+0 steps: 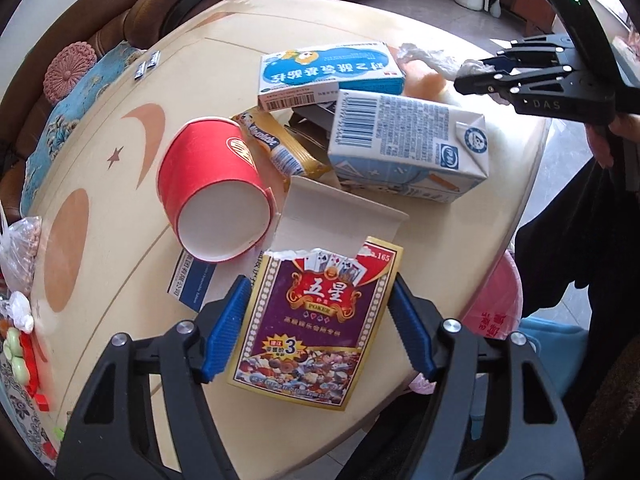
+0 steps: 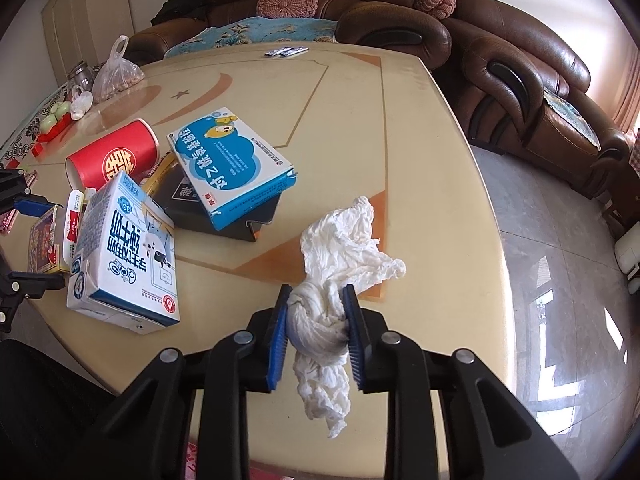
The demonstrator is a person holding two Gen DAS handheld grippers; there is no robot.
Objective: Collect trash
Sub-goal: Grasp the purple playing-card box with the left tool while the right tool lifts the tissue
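Observation:
My left gripper (image 1: 318,300) is shut on a purple and gold poker card box (image 1: 312,320) with its flap torn open, held just above the cream table (image 1: 100,184). My right gripper (image 2: 316,300) is shut on a crumpled white tissue (image 2: 340,248) and lifts it over the table's right side; it also shows in the left wrist view (image 1: 472,76). On the table lie a red paper cup (image 1: 212,184) on its side, a white milk carton (image 1: 408,148), a blue and white medicine box (image 1: 328,72) and a gold snack wrapper (image 1: 280,144).
A pink bag (image 1: 496,304) hangs below the table's near edge. A plastic bag of nuts (image 2: 116,72) and small items sit at the table's left side. Brown leather sofas (image 2: 520,80) ring the table. Two small sachets (image 2: 286,52) lie at the far edge.

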